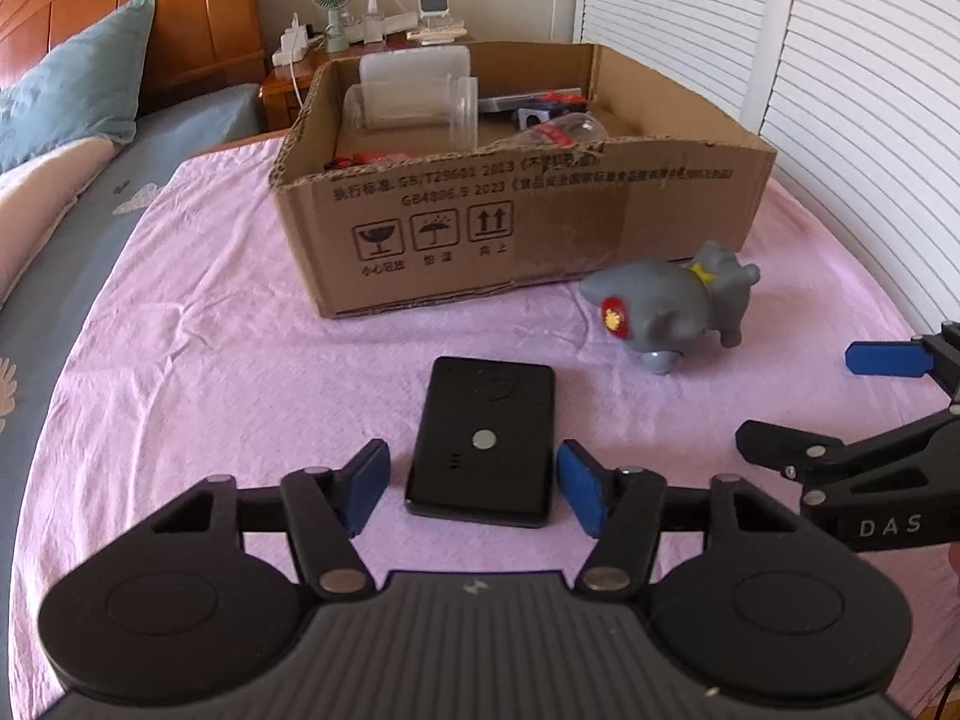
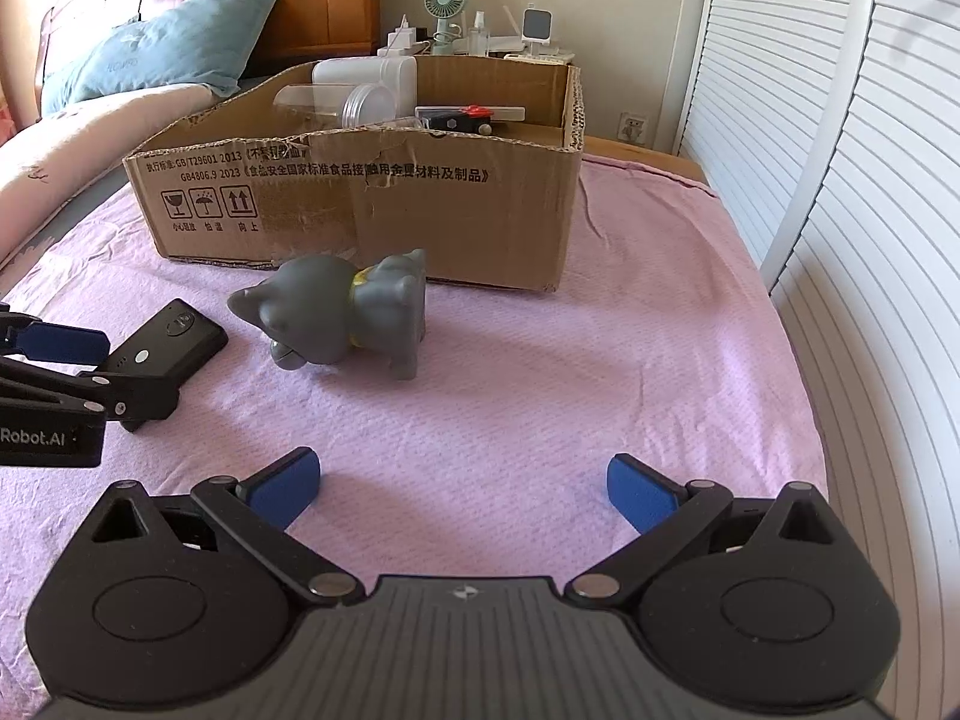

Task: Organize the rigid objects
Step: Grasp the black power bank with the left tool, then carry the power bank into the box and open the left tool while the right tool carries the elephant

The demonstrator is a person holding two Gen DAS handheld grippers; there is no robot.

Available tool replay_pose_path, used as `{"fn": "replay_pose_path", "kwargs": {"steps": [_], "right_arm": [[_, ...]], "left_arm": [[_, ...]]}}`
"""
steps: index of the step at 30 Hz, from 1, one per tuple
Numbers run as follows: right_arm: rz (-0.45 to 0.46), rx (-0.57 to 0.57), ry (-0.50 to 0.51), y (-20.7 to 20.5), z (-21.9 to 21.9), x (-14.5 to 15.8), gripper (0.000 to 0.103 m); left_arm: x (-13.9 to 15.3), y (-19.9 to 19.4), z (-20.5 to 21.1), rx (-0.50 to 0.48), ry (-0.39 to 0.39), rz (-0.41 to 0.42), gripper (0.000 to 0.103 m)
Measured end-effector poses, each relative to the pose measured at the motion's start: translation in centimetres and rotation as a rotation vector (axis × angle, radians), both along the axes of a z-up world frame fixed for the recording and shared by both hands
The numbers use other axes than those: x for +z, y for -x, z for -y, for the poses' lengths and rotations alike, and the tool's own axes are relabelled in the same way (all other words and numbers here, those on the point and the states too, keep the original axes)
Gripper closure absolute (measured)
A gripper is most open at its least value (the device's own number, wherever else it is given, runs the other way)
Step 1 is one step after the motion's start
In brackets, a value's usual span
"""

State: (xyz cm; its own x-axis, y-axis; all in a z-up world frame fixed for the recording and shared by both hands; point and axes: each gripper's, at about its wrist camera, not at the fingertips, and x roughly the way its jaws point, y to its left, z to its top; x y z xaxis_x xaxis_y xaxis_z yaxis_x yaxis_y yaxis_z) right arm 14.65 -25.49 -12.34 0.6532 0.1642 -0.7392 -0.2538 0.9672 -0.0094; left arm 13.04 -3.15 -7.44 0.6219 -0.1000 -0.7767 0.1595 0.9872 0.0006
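A flat black device (image 1: pixel 483 441) lies on the pink cloth (image 1: pixel 210 360). My left gripper (image 1: pixel 474 483) is open, with its blue pads on either side of the device's near end, not touching it. The device also shows in the right wrist view (image 2: pixel 162 342). A grey toy dog (image 1: pixel 666 306) stands right of the device, near the cardboard box (image 1: pixel 510 228). My right gripper (image 2: pixel 462 489) is open and empty over bare cloth, with the toy dog (image 2: pixel 348 306) ahead and to its left. The box (image 2: pixel 360 204) holds clear containers and small items.
The bed's blue pillow (image 1: pixel 78 84) and wooden headboard (image 1: pixel 198 6) are at the far left. A nightstand with a small fan (image 1: pixel 333 6) and chargers stands behind the box. White slatted doors (image 2: pixel 870 210) run along the right side.
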Motion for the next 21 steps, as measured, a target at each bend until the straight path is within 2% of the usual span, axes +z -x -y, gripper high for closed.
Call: {"fn": "replay_pose_path", "kwargs": {"steps": [5,7,11,19,21], "right_arm": [[-0.005,-0.001,0.002,-0.1,0.0,0.0,0.000],[-0.012,0.006,0.003,-0.2,-0.1,0.1,0.000],[-0.025,0.046,0.005,-0.5,-0.7,0.2,0.000],[-0.020,0.099,-0.017,-1.1,-1.9,0.7,0.000],[-0.019,0.100,-0.016,-1.5,-2.3,0.9,0.000]], "left_arm": [[0.0,-0.1,-0.4,0.004,0.004,0.005,0.050],[-0.1,-0.2,-0.6,0.007,0.001,0.013,0.047],[-0.2,-0.5,-0.2,-0.016,0.000,0.026,0.051],[-0.2,-1.1,-1.8,-0.024,-0.009,0.030,0.051],[-0.3,-1.4,-2.3,-0.027,-0.009,0.033,0.047]]}}
